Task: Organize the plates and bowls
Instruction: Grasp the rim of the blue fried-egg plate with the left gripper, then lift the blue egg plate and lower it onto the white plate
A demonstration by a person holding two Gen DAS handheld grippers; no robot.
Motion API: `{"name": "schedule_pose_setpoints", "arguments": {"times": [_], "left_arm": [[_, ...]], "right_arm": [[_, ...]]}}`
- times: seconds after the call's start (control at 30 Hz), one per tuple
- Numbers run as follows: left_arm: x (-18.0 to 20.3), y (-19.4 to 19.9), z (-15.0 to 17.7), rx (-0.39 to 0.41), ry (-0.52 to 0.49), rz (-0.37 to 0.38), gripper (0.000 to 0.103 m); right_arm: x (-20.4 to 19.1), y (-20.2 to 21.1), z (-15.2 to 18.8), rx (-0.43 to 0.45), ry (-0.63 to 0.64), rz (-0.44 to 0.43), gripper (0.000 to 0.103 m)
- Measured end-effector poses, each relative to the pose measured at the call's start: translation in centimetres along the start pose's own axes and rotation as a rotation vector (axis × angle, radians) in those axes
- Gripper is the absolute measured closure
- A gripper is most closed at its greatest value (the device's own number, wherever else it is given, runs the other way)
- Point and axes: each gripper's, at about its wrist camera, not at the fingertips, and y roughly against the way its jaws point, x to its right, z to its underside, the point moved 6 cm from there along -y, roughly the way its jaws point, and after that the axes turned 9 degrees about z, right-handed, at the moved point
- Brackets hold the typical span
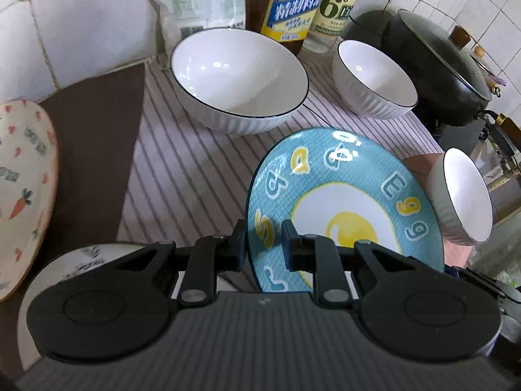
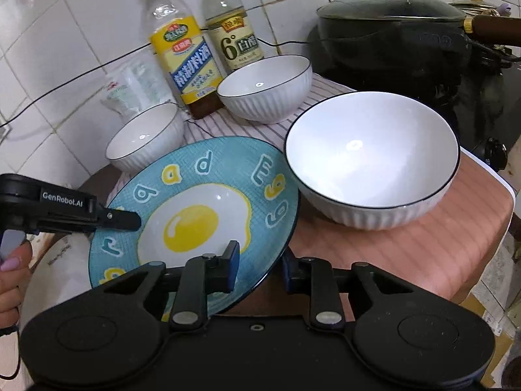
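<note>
A blue plate with a fried-egg picture (image 1: 342, 202) (image 2: 202, 215) is tilted above the counter. My left gripper (image 1: 263, 244) has its jaws on either side of the plate's left rim, with a gap on the inner side. It also shows in the right wrist view (image 2: 130, 220) over the rim. My right gripper (image 2: 260, 260) straddles the plate's near rim, jaws apart. A big white ribbed bowl (image 1: 241, 78) (image 2: 146, 137), a second bowl (image 1: 374, 78) (image 2: 263, 88) and a third bowl (image 1: 462, 195) (image 2: 371, 159) stand around it.
A carrot-patterned plate (image 1: 22, 176) lies at the left, with another patterned plate (image 1: 81, 260) under my left gripper. Two bottles (image 2: 182, 45) and a bag (image 1: 195, 0) stand by the tiled wall. A black lidded wok (image 2: 394, 22) sits at the right. The striped cloth (image 1: 182, 169) covers the counter.
</note>
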Motion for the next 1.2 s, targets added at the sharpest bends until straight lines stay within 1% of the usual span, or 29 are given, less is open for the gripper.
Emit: {"name": "schedule_pose_setpoints", "arguments": {"times": [0.03,0.07,0.13,0.17,0.23,0.47,0.6,0.7,0.8,1.03,1.2], "left_arm": [[-0.1,0.6,0.1,0.015,0.011,-0.003,0.083],[-0.1,1.2,0.1,0.025,0.029,0.011,0.083],[-0.3,2.5,0.3,0.044,0.056,0.027,0.083],[-0.2,3.0,0.4,0.056,0.05,0.025,0.083],[0.0,4.2,0.7,0.072,0.039,0.001,0.083],[0.1,9.6,2.2,0.14,0.07,-0.057,0.083],[-0.3,12.6,3.8,0.157,0.107,-0.097,0.083],[-1.1,14.5,5.6,0.168,0.15,-0.135,0.083],[-2.1,15.6,7.6,0.178,0.198,-0.161,0.083],[-4.4,17.4,11.9,0.191,0.318,-0.176,0.083],[-5.6,16.7,14.1,0.154,0.393,-0.197,0.083]], "right_arm": [[0.0,0.4,0.1,0.004,0.002,-0.032,0.073],[-0.1,0.7,0.1,-0.004,0.007,-0.045,0.073],[-0.5,1.3,0.1,0.009,0.016,-0.071,0.073],[-0.6,1.5,0.1,0.017,0.018,-0.082,0.073],[-1.2,2.0,-0.2,0.019,0.031,-0.108,0.073],[-3.5,4.8,-1.0,0.032,0.08,-0.184,0.073],[-5.2,6.2,-1.2,0.036,0.119,-0.228,0.073],[-6.9,6.8,-0.6,0.04,0.182,-0.262,0.073],[-7.9,7.2,0.4,0.025,0.209,-0.297,0.073],[-10.2,7.4,1.9,-0.01,0.278,-0.344,0.073],[-11.3,6.6,3.0,-0.055,0.337,-0.338,0.073]]}}
